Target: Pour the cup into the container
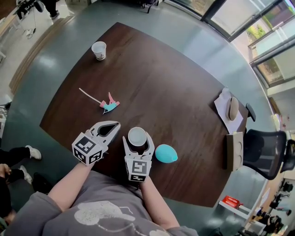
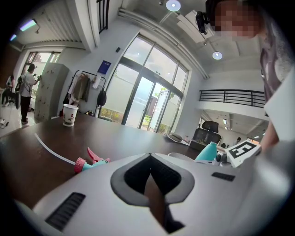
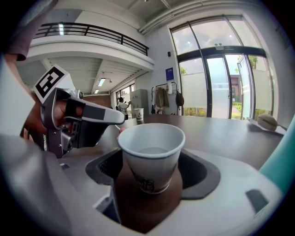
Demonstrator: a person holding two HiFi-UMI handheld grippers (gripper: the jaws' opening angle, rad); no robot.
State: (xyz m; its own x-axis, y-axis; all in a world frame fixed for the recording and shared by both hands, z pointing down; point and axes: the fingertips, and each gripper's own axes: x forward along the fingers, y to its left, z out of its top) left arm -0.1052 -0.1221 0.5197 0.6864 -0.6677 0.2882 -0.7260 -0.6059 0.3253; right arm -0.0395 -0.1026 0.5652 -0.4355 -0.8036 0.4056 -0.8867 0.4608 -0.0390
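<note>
Right gripper [image 1: 137, 137]: jaws spread wide around the paper cup [image 3: 152, 156], a gap at each side, so no grip. The cup stands upright on the table [image 1: 179, 92] and looks part full. Left gripper [image 1: 115, 125]: jaws together, empty. Teal container [image 1: 166, 153] lies just right of the cup.

Risks:
- A hard close would buckle the thin wall and slop liquid.
- The container's mouth can't be seen, so a pour could miss.

Place: open office hall
Furniture: large dark meeting table [image 1: 175, 87], black swivel chair [image 1: 265, 154]
Building: tall glass doors [image 3: 219, 83], mezzanine railing [image 3: 92, 33], recessed ceiling lights [image 2: 173, 5]
Extras: coat rack [image 2: 82, 87] by the entrance
</note>
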